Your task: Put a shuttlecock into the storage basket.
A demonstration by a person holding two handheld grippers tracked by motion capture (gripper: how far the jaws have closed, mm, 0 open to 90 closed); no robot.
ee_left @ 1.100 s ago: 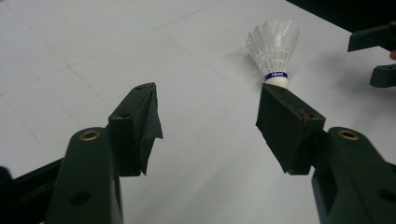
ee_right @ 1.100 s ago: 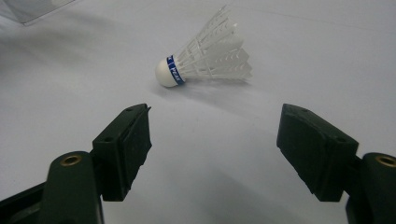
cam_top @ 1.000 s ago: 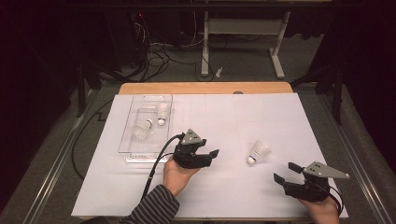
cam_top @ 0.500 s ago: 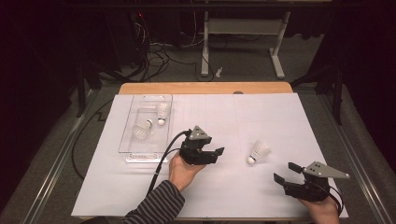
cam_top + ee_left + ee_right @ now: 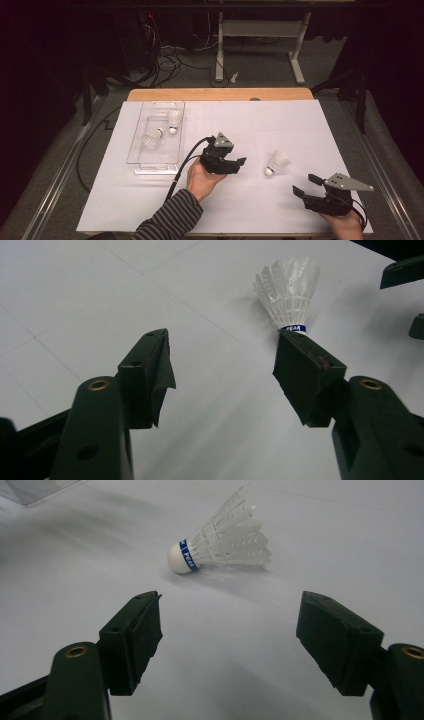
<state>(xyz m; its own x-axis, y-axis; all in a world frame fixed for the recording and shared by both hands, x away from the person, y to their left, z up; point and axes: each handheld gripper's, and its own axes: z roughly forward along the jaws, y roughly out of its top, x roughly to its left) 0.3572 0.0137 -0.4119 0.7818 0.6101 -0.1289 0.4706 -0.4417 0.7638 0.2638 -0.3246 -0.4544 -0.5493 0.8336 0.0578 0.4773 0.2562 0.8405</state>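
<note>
Reaching w/ L hand-held gripper (image 5: 239, 165) toward loose shuttlecock (image 5: 276, 163), jaws standing apart, nothing between them. Lying on its side on the desk (image 5: 300, 125) just ahead of that gripper, cork end nearest, feathers pointing away; in the left gripper view sitting off-centre, right at the tip of one jaw, not yet between the pads. Probably needing a small sideways shift before closing, aiming for the cork/band, since feathers crush easily.

Hovering R hand-held gripper (image 5: 306, 184) on the shuttlecock's far side, jaws also apart and empty, apparently waiting as backup or stop. Facing the same shuttlecock in the right gripper view (image 5: 220, 542), cork to its left, some way ahead.

Sitting behind L gripper, near: clear tray (image 5: 150, 162) holding two shuttlecocks (image 5: 152, 139) already, likely the drop-off. Offering bare sheet all round the target, desk edges well off, so plenty of room; only R gripper crowding the far side.
</note>
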